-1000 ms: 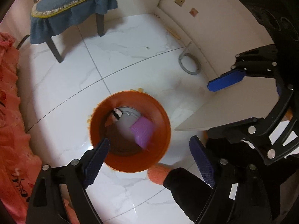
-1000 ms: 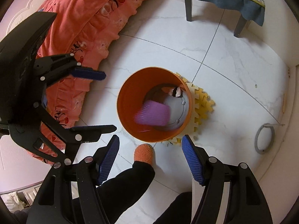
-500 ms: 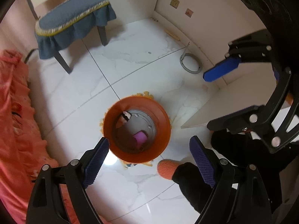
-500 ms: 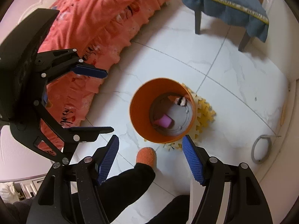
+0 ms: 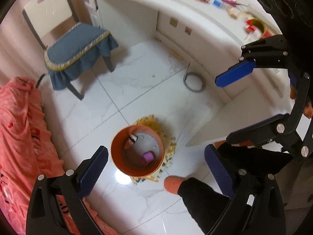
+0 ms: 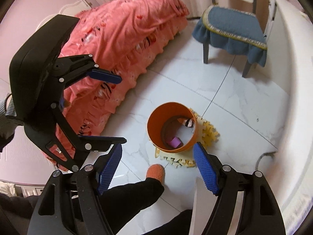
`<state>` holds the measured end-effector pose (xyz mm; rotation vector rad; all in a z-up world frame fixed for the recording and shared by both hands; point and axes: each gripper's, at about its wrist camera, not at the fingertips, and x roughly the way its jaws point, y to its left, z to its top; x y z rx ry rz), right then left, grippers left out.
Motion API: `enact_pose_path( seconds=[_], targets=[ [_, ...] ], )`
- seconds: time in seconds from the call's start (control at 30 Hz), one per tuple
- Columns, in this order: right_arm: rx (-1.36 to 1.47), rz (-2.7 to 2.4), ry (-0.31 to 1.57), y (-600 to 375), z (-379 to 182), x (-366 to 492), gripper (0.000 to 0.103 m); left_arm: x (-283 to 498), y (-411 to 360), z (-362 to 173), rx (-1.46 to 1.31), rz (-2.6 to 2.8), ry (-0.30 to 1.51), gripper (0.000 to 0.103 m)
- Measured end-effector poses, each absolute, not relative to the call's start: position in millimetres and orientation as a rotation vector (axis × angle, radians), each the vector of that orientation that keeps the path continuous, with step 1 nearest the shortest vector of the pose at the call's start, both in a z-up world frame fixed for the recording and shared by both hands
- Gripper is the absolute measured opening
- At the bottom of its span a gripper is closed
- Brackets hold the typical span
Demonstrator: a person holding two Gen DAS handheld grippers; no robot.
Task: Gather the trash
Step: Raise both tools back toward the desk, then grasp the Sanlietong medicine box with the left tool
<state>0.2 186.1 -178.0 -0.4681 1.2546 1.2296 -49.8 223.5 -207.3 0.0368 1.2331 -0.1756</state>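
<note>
An orange bin (image 5: 115, 156) stands on the white tile floor, on a yellow foam mat (image 5: 169, 152). At its bottom lie a purple piece of trash (image 5: 147, 156) and a small pink and black scrap (image 5: 133, 138). My left gripper (image 5: 155, 149) hangs high above the bin. Its jaws are opening, with nothing between them. My right gripper (image 6: 157, 146) is open and empty too, high over the same bin (image 6: 154, 129) with the purple piece (image 6: 175, 142) inside. Each gripper shows in the other's view: the right gripper (image 5: 222, 109) and the left gripper (image 6: 122, 109).
A chair with a blue cushion (image 5: 78, 45) stands beyond the bin. A bed under a pink cover (image 6: 117, 39) lies along one side, and a white desk (image 5: 195, 13) with small items along the other. A grey ring (image 5: 193, 82) lies by the desk. A person's orange-socked foot (image 6: 156, 172) is beside the bin.
Both grippers have risen well above the bin, which now looks smaller. The purple piece has dropped from near the rim to the bin's bottom. The left jaws stand slightly wider.
</note>
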Motion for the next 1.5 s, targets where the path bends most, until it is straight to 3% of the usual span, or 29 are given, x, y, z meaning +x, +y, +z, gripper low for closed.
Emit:
enact_pose_path(
  seconds=[0.4, 0.77, 1.03, 1.5],
  targets=[
    [-0.355, 1.119, 1.129, 68.4, -94.9, 19.8, 0.075, -34.3, 136.7, -140.8, 0.13, -0.271, 1.144, 0.097],
    [-0.232, 0.916, 1.095, -50.6, -71.2, 48.0, 0.075, -4.6, 49.3, -109.4, 0.221, -0.415, 1.083, 0.097],
    [-0.165, 0.837, 1.084, -118.1, -74.4, 67.6, 0.075, 25.9, -2.8, -114.9, 0.254, -0.449, 1.122, 0.097],
    [-0.176, 0.892, 1.128, -159.2, -101.2, 99.1, 0.075, 79.3, -31.4, -169.8, -0.01, -0.133, 1.279, 0.097]
  ],
)
